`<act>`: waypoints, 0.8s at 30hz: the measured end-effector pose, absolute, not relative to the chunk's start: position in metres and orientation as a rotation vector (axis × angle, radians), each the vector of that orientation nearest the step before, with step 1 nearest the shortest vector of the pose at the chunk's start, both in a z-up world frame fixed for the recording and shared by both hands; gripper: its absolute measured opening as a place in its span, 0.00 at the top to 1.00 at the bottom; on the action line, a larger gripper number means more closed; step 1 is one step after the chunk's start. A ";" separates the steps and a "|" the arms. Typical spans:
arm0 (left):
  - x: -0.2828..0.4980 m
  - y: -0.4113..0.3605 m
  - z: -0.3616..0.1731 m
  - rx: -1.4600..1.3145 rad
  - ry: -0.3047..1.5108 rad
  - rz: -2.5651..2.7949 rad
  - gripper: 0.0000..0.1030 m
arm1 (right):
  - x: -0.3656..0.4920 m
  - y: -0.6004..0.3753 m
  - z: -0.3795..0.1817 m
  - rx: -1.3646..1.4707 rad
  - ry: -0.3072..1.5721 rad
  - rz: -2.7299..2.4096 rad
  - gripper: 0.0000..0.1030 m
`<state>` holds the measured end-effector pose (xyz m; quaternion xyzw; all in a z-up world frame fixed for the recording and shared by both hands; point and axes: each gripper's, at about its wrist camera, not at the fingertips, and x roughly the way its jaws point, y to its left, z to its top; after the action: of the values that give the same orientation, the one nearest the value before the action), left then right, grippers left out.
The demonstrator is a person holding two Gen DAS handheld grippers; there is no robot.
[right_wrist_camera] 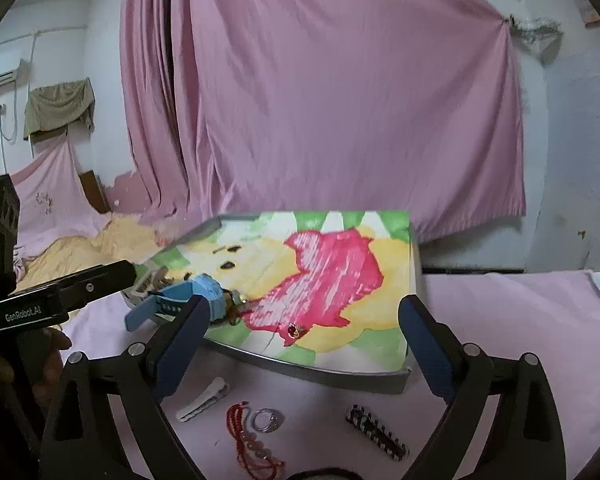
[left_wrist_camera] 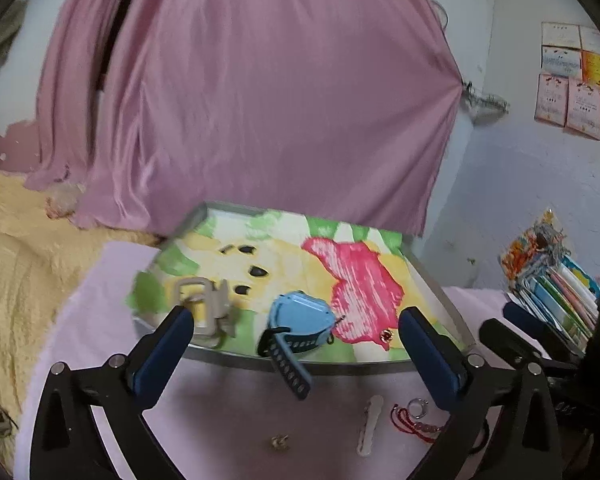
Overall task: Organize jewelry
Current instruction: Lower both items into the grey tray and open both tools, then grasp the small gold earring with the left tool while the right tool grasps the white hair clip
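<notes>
Hovering wide apart and gripping nothing, the left gripper (left_wrist_camera: 296, 344) frames the near edge of the tray (left_wrist_camera: 340, 367), and between its blue pads sits the blue watch (left_wrist_camera: 300, 316), its face resting on the tray's painted liner and its strap hanging out over the near rim onto the pink cloth (left_wrist_camera: 228, 408); that looks like the piece just being sorted, half in and half out, so the next move probably calls for nudging or regripping the strap to bring it fully inside; the beige watch (left_wrist_camera: 204, 304) lies near the tray's near-left corner, and a small red-stoned earring (left_wrist_camera: 386, 336) rests toward the near-right part of the liner; the right gripper (right_wrist_camera: 302, 336) also stands spread with nothing between its fingers, poised over the tray's near edge; below it on the cloth wait a white hair clip (right_wrist_camera: 204, 398), a red bead string (right_wrist_camera: 248, 436), a silver ring (right_wrist_camera: 266, 420) and a black-and-white clip (right_wrist_camera: 376, 432), all loose and close together, so picking one means a narrow, careful pinch; the far half of the liner holds no jewelry, while the raised metal rim is the edge to clear on every drop.
</notes>
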<state>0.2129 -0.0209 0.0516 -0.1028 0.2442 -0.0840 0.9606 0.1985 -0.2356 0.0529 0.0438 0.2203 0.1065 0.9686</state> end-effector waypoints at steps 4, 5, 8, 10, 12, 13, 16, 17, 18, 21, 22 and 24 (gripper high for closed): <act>0.193 -0.014 0.054 -0.193 0.427 -0.131 0.00 | 0.181 -0.231 0.057 0.071 0.405 0.208 0.09; 0.188 -0.012 0.055 -0.191 0.412 -0.127 0.00 | 0.177 -0.230 0.057 0.071 0.392 0.213 0.09; 0.176 -0.007 0.055 -0.180 0.385 -0.114 0.00 | 0.165 -0.224 0.059 0.049 0.360 0.222 0.09; 0.169 -0.004 0.055 -0.167 0.370 -0.107 0.00 | 0.159 -0.218 0.059 0.026 0.342 0.225 0.09; 0.163 -0.003 0.055 -0.159 0.363 -0.101 0.00 | 0.153 -0.213 0.060 0.001 0.327 0.232 0.09; 0.161 -0.001 0.054 -0.157 0.363 -0.098 0.00 | 0.151 -0.210 0.061 -0.009 0.324 0.236 0.09; 0.156 0.004 0.051 -0.159 0.372 -0.092 0.00 | 0.148 -0.204 0.061 -0.019 0.325 0.253 0.09; 0.154 0.005 0.050 -0.158 0.375 -0.090 0.00 | 0.147 -0.203 0.061 -0.023 0.327 0.259 0.09; 0.154 0.007 0.049 -0.155 0.384 -0.088 0.00 | 0.148 -0.201 0.060 -0.030 0.336 0.265 0.09; 0.154 0.009 0.045 -0.148 0.420 -0.095 0.00 | 0.151 -0.195 0.056 -0.045 0.369 0.289 0.09; 0.155 0.010 0.043 -0.148 0.436 -0.104 0.00 | 0.154 -0.194 0.054 -0.052 0.392 0.302 0.09; 0.158 0.010 0.038 -0.142 0.476 -0.121 0.00 | 0.160 -0.190 0.050 -0.067 0.439 0.320 0.09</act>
<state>0.1584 0.0101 0.0384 -0.0703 0.2355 -0.0597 0.9675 0.1596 -0.1903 0.0500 -0.0331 0.2166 0.1578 0.9628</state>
